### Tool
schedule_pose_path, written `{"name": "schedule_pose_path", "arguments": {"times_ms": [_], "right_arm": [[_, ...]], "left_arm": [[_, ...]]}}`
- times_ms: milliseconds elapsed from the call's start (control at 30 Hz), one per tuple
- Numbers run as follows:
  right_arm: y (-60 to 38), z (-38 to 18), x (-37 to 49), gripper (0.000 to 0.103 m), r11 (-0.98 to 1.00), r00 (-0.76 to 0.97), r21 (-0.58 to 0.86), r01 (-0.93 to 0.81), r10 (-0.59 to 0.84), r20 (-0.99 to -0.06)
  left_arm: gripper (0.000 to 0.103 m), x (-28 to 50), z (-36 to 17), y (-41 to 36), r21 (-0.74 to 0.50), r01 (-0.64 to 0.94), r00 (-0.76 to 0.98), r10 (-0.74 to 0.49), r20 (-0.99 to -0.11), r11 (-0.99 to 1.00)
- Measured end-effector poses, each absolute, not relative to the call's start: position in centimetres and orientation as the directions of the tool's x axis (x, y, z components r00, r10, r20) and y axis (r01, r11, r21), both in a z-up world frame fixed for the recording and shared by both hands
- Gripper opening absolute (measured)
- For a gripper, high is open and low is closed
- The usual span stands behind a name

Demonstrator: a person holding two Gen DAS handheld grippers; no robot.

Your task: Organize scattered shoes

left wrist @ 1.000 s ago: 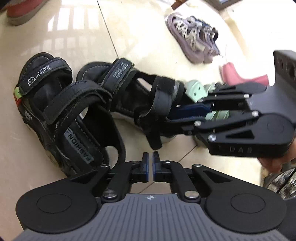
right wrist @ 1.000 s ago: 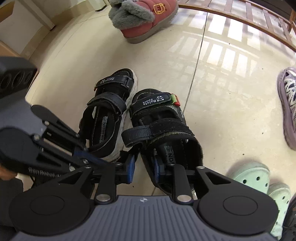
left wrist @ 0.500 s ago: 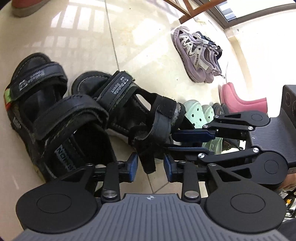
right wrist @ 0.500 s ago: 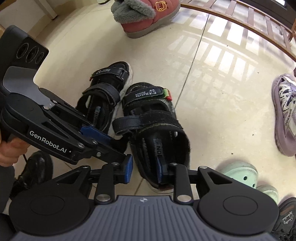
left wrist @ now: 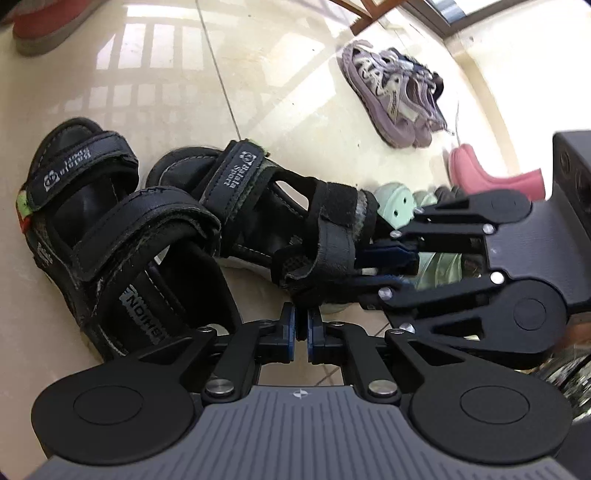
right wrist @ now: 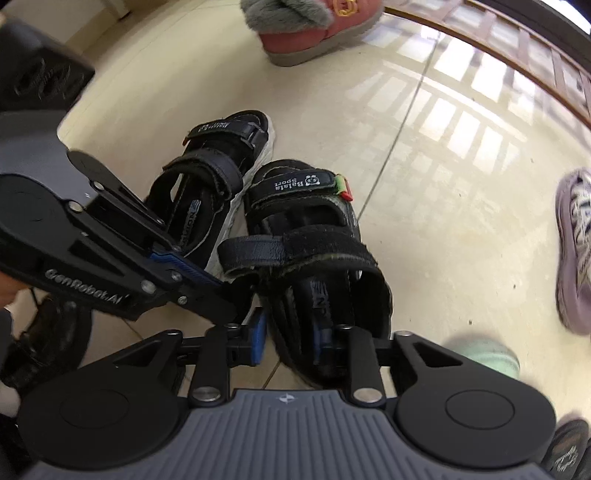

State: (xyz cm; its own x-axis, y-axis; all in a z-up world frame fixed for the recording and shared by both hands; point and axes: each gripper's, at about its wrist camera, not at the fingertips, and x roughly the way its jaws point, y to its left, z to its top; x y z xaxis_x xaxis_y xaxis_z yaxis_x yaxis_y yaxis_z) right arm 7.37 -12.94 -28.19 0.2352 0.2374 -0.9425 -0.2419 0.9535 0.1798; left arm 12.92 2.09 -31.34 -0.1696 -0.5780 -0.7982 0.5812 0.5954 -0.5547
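Two black sandals side by side on the tiled floor (right wrist: 461, 240), touching. Left hand-held gripper (left wrist: 301, 328) jaws together, nothing visibly between the pads; it sits just at the heel end of the left sandal (left wrist: 122, 236). Right hand-held gripper (right wrist: 290, 339) is closing, its pads on either side of the heel wall of the right sandal (right wrist: 306, 243); whether they press yet I cannot tell. The two grippers crowd each other: each reaches across the other's view at the heel straps. Around: purple sneakers (left wrist: 391, 92) further off, pink boot (left wrist: 487, 177) and mint clogs (left wrist: 393, 203) behind the right gripper, pink fur slipper (right wrist: 314, 29) beyond the toes, a dark shoe (right wrist: 40, 343) near the left gripper.
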Motion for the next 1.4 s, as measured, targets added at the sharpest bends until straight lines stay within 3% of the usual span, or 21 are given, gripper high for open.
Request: {"name": "schedule_pose_path", "arguments": {"times_ms": [233,600,667,733,900,933,1067,1400], "right_arm": [[-13.4,-28.2,7.2,0.016,0.964,0.263,0.202,-0.173,0.243,-0.934],[-15.0,-26.1,7.8,0.018,0.940,0.230,0.308,-0.149,0.336,-0.914],[-14.5,-26.2,7.7,0.030,0.941,0.226,0.295,-0.164,0.327,-0.918],[-13.9,-26.4,7.6,0.036,0.947,0.238,0.271,-0.174,0.307,-0.921],[-15.0,-26.1,8.1,0.036,0.944,0.283,0.315,-0.099,0.331,-0.900],[-15.5,-26.1,8.2,0.035,0.942,0.294,0.326,-0.078,0.334,-0.896],[-16.7,-26.7,8.7,0.014,0.938,0.284,0.347,-0.020,0.338,-0.897],[-16.7,-28.9,9.3,0.013,0.953,0.260,0.299,0.037,0.280,-0.924]], "left_arm": [[0.004,11.6,-31.2,0.6,-0.486,0.662,-0.152,-0.534,-0.832,0.570],[0.004,11.9,-31.2,0.6,-0.483,0.662,-0.153,-0.527,-0.836,0.574],[0.004,11.7,-31.2,0.4,-0.473,0.671,-0.149,-0.521,-0.841,0.572],[0.004,11.6,-31.1,0.3,-0.460,0.683,-0.143,-0.514,-0.846,0.567],[0.005,11.5,-31.1,0.1,-0.441,0.689,-0.134,-0.496,-0.858,0.575],[0.005,11.5,-31.1,0.1,-0.439,0.689,-0.134,-0.494,-0.859,0.577],[0.004,11.5,-31.1,0.1,-0.440,0.685,-0.135,-0.492,-0.860,0.581],[0.004,12.0,-31.2,0.9,-0.500,0.645,-0.180,-0.521,-0.834,0.578]]}}
